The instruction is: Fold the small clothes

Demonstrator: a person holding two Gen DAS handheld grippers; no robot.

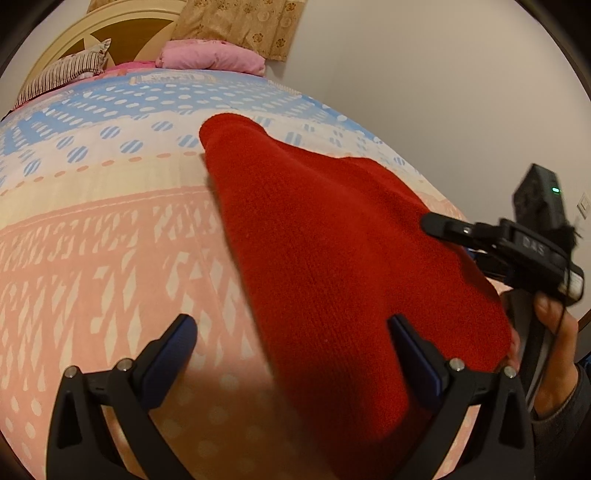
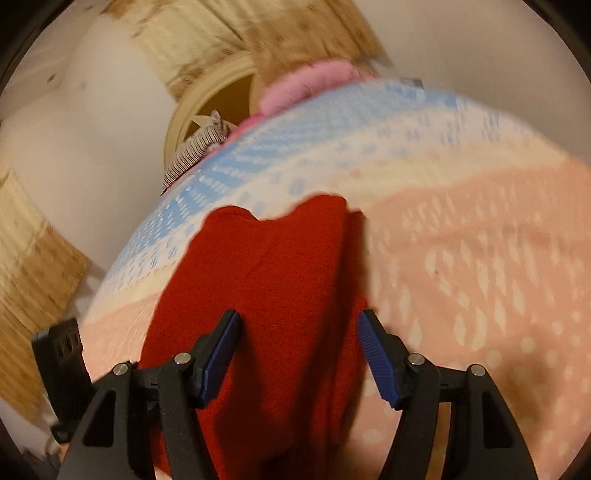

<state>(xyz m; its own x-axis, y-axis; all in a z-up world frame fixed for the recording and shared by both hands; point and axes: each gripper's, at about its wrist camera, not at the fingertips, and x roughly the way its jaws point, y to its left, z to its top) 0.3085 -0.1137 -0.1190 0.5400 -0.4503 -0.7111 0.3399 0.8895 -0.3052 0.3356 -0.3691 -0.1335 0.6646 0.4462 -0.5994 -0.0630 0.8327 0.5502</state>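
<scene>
Bed (image 1: 92, 240) with pink, cream and blue patterned cover: we list one red knitted garment (image 1: 332, 258) lying flat on it. Our left gripper (image 1: 291, 347) released, jaws wide, one finger over the knit. Our right gripper (image 2: 299, 354) released above the same garment, nothing clasped. Pink pillow (image 1: 210, 59) beyond

Patterned bedsheet (image 1: 110, 229), pink quilt (image 1: 210, 59), striped pillow (image 1: 62, 75), wooden headboard (image 1: 122, 29)
</scene>
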